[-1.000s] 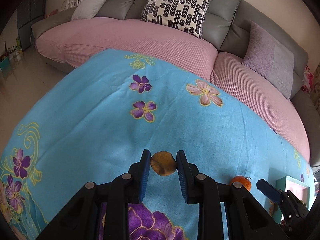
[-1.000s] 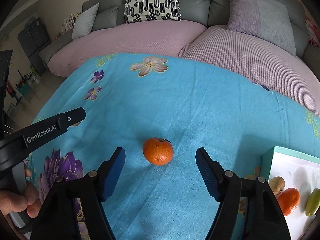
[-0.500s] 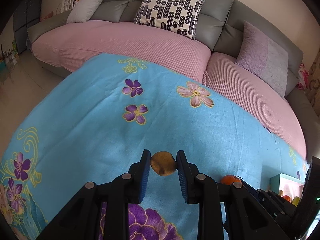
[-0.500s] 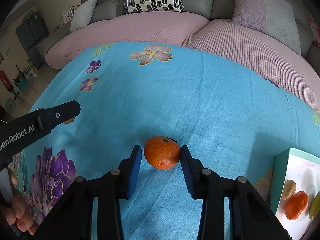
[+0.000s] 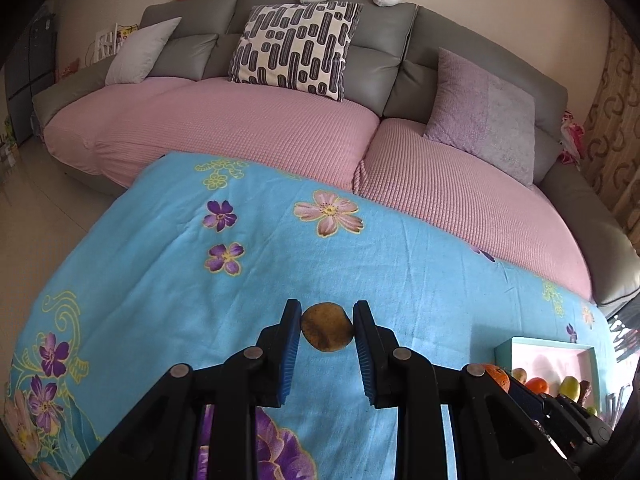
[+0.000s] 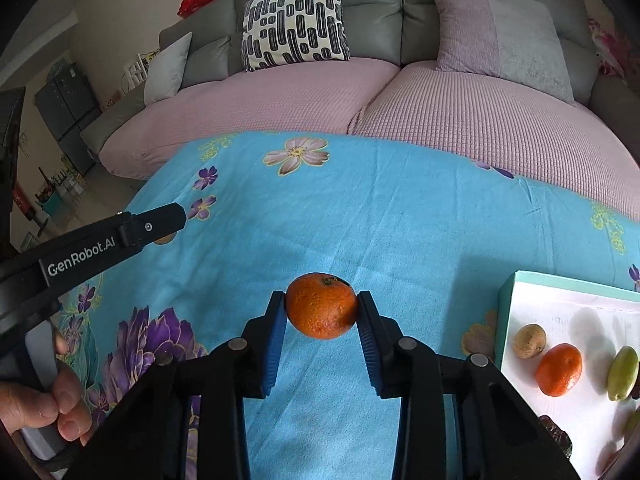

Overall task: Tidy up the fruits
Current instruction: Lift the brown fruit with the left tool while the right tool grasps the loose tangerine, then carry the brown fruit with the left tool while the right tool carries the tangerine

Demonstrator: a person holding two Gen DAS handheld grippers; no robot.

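Blue pads of the right gripper (image 6: 321,308), just closed, pinch the orange (image 6: 321,306) at its widest girth; the left gripper (image 5: 327,328) pinches a brown fruit (image 5: 327,327). Both fruits hang above the blanket (image 6: 400,220), inboard of its right edge, where the tray (image 6: 505,304) sits. Risk: round skins may roll out of narrow pad contact during carry. The grippers are close together and may collide at the tray, which already holds fruit.
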